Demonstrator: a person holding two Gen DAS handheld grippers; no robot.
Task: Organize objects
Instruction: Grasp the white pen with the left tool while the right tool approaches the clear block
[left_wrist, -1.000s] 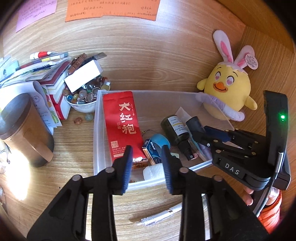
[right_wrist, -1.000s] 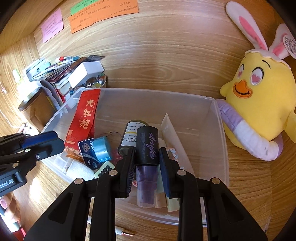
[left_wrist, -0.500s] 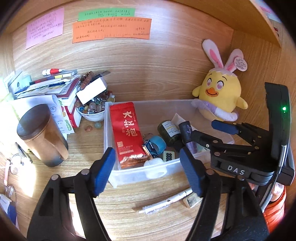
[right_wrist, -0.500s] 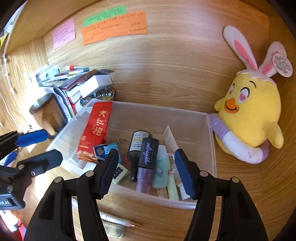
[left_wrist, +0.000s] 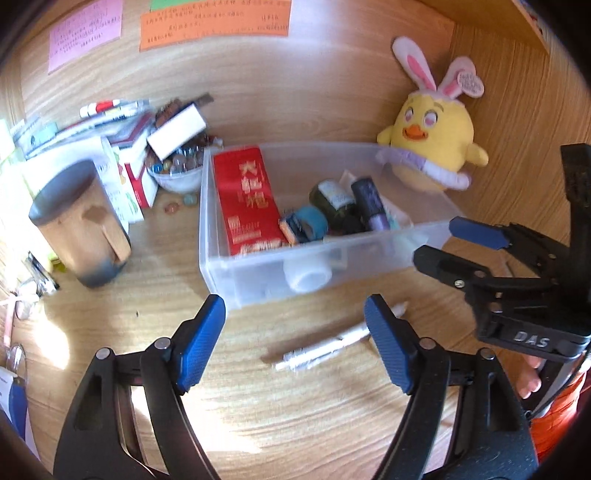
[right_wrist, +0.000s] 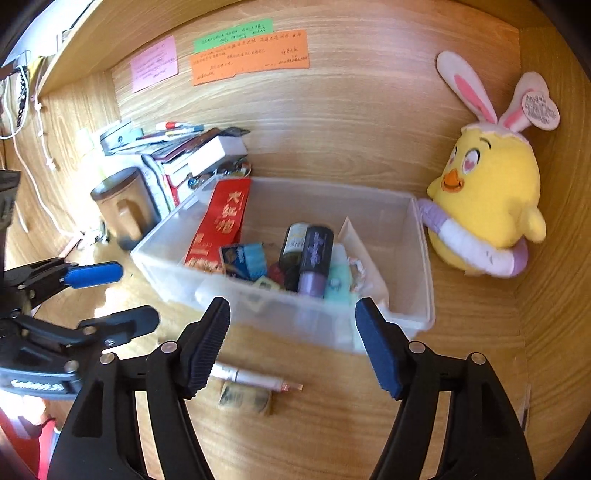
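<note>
Clear plastic bin just beyond the tips of both grippers, already loaded: red tea packet at its left end, blue tape roll, dark bottle and purple-capped tube toward the middle. Left gripper spread wide and empty; right gripper likewise wide apart, holding nothing. Probably between items: one drop-off finished, next pick not yet begun. Two strays on the wooden desk short of the bin: a white pen lying between the left fingers, and a small blurred block just ahead of the right gripper's left finger. Likely next: lower over the pen, square the fingers across its barrel, close, lift into the bin. Block too smeared to identify; pen's near end hidden behind a finger in the right view; lower bin contents murky through the frosted wall.
</note>
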